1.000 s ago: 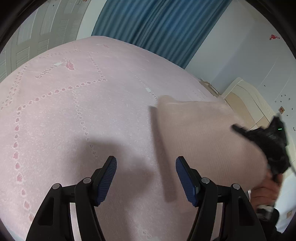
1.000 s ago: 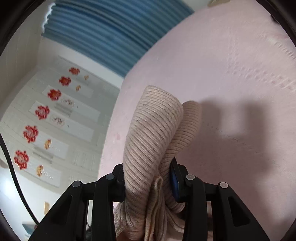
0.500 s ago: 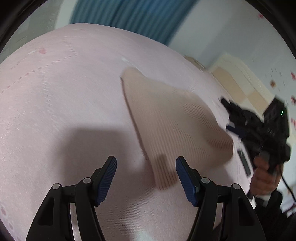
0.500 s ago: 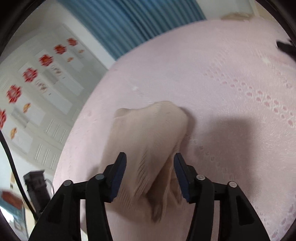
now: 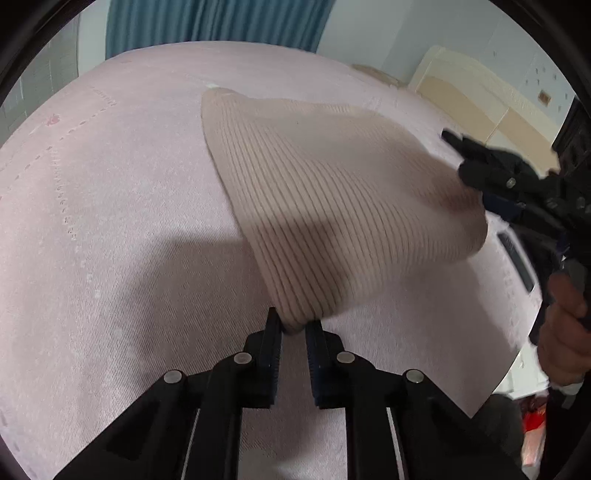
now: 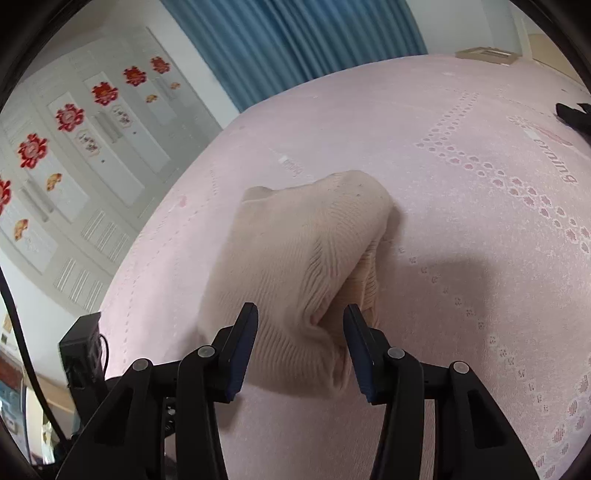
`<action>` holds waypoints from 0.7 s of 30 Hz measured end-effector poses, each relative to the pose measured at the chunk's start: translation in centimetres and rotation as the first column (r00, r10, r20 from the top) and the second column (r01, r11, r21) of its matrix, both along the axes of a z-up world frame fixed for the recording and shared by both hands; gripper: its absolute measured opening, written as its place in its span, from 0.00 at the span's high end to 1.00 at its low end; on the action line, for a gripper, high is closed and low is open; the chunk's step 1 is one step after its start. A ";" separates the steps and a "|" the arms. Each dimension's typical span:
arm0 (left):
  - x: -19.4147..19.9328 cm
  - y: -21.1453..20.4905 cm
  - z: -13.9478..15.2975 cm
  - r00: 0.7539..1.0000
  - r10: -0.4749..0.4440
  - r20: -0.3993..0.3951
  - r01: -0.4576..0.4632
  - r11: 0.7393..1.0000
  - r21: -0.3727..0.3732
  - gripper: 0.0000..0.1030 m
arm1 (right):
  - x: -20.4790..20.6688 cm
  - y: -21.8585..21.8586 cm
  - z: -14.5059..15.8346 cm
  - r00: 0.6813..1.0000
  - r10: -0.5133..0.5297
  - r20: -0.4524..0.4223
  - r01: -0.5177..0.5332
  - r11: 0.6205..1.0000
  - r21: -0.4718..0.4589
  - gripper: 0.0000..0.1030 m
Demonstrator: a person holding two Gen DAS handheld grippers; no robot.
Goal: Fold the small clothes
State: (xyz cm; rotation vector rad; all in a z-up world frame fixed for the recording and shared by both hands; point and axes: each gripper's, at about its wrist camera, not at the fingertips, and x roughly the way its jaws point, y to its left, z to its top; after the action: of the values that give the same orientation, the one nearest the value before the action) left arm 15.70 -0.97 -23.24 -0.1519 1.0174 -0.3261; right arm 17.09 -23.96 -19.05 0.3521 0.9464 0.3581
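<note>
One beige ribbed garment [image 5: 332, 206] lies on the pink bedspread [image 5: 110, 221], its long axis running from the left gripper [image 5: 294, 326] away toward the blue curtain [image 5: 207, 22]. The left gripper's jaws have just closed and pinch the garment's near corner. The right gripper [image 6: 300, 343] stands released, its jaws apart on either side of the cloth's bunched near end [image 6: 295, 258] without pressing it.

The left gripper [image 5: 294, 328] has just closed, pinching the beige garment's [image 5: 332, 206] corner. The right gripper [image 6: 300, 332] now stands apart, the garment lying loose between its jaws
</note>
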 end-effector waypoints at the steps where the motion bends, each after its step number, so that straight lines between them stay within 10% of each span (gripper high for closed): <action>1: -0.1 0.7 0.2 1.000 0.012 0.012 -0.012 0.999 -0.038 0.89 | 0.4 0.1 -0.1 1.000 -0.009 -0.004 0.009 1.000 0.002 0.55; 5: -0.1 1.9 0.0 0.999 0.034 0.024 -0.033 0.999 -0.034 0.89 | 2.6 1.3 -1.6 0.999 0.002 -0.048 -0.002 1.000 0.003 0.87; 11: 0.3 4.4 0.1 0.997 0.072 0.014 -0.069 0.989 -0.131 0.90 | 0.9 0.5 0.6 0.995 -0.001 0.102 -0.008 0.996 0.084 0.91; 21: 0.1 3.3 -0.1 0.999 0.045 -0.010 -0.046 0.995 -0.091 0.89 | 1.5 -1.3 -4.7 0.989 -0.090 -0.121 0.099 0.993 0.070 0.89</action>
State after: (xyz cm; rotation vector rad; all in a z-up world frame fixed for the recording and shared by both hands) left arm 15.82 2.34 -23.30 -0.2591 1.0057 -0.3310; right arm 18.58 -25.23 -23.70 0.4902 1.0289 0.2897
